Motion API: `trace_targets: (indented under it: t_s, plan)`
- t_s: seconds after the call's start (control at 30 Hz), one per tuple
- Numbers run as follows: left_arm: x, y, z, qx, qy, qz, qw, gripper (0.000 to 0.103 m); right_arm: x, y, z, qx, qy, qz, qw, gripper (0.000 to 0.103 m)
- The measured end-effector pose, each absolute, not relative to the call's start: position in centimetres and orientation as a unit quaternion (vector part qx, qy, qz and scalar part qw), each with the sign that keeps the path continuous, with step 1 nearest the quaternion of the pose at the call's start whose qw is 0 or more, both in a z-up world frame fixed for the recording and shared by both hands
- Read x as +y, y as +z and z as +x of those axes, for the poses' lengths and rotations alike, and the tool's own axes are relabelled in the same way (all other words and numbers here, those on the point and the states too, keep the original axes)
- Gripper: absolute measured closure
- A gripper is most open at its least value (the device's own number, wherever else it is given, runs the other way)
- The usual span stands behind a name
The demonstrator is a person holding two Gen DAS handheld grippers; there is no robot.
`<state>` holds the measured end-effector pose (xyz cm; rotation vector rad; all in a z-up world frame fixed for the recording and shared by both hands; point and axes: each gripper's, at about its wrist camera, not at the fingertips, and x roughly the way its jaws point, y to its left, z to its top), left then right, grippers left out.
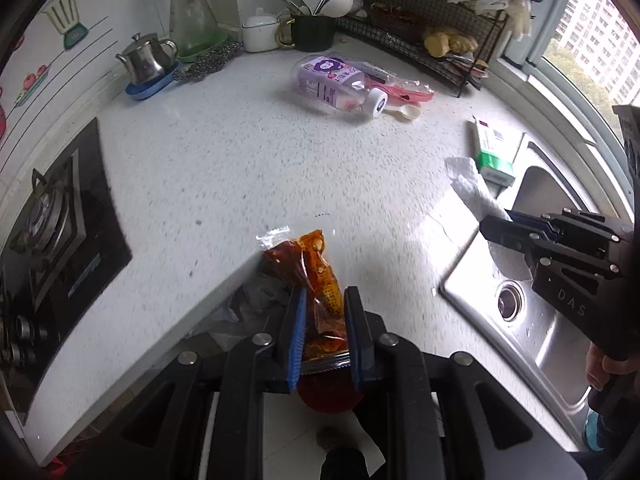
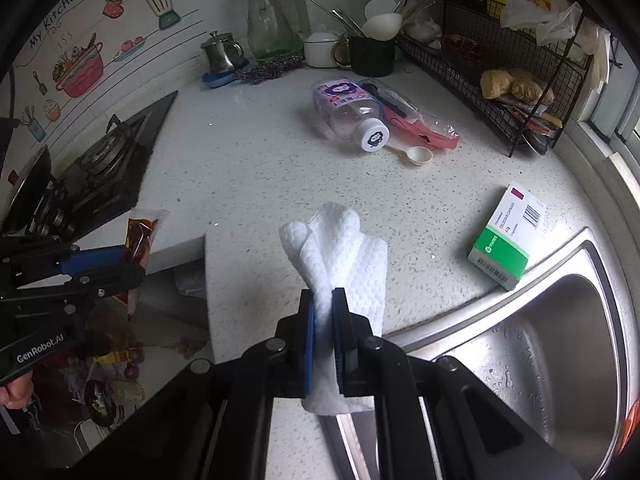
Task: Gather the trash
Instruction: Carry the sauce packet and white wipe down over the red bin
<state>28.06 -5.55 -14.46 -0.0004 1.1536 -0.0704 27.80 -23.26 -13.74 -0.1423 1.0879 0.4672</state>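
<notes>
Kitchen corner with a white speckled countertop (image 2: 248, 168), gas stove (image 1: 52, 232) off to the left and a steel sink (image 2: 532, 344) on the right under the window.

The left gripper (image 1: 325, 312) is held out past the counter's front edge, above a gap where dark bagged stuff shows below. Its blue-padded jaws are clamped onto a red chili sauce packet (image 1: 316, 276), with the packet's long axis running straight along the fingers and its far end pointing toward the counter. A bit of a hand shows at the handle in the right wrist view.

The right gripper (image 2: 323, 320) hovers over the counter's front edge by the sink rim, nearly closed, pinching a crumpled white paper towel (image 2: 340, 248). The towel stands lengthwise along the fingers, top end fanning away from the camera, bottom end hanging below the jaws.

Lying on the counter: a purple-labelled bottle (image 2: 352, 112) on its side, cap toward the camera, a pink wrapper (image 2: 420, 128) touching it, a plastic spoon (image 2: 416, 155) just beside, and a green-and-white box (image 2: 506, 236) near the sink.
</notes>
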Motion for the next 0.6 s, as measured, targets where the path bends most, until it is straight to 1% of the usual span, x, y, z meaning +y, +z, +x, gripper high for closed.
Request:
trace_targets:
  t_s: [0.3,0.6]
  plan:
    - [-3.1,-12.2,17.2,0.524,-0.025,0.000,0.852,0.086,-20.5,-10.7,17.7,0.487,0.220,-0.073,0.842,0.096]
    - [-1.0,-11.9,7.1,0.520,0.027,0.049,0.852,0.086,-17.8,-11.1,9.2,0.482,0.221,-0.082,0.844,0.096]
